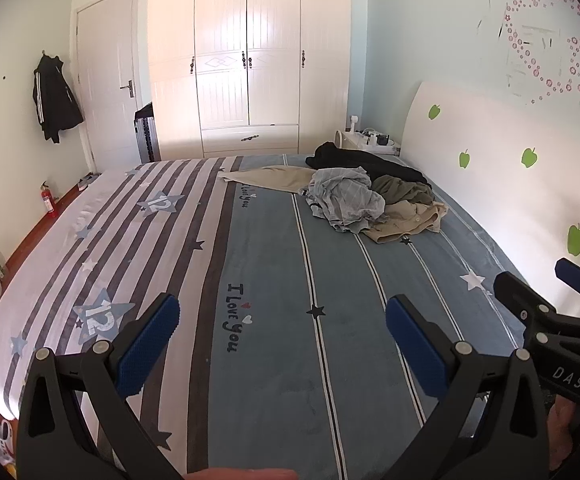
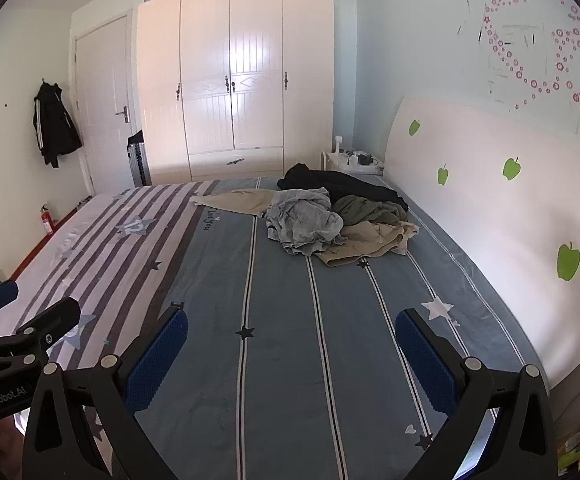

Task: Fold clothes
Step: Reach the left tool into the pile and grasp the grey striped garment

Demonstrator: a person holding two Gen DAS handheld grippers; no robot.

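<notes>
Both jaws stand wide and hold nothing: my left gripper [image 1: 282, 344] and right gripper [image 2: 291, 354] hover low in frame. A heap of clothes [image 2: 329, 220] lies tangled at upper centre on the striped bed [image 2: 282, 380], well apart. My worry: one grab could drag several garments, or snag the bedcover beneath.

The black garment [image 1: 369, 162] lies partly buried under the clothes pile at upper centre. Items on the nightstand [image 2: 353, 159] are too small to identify. The right gripper [image 1: 569, 292] is cut off at the frame's right edge.
</notes>
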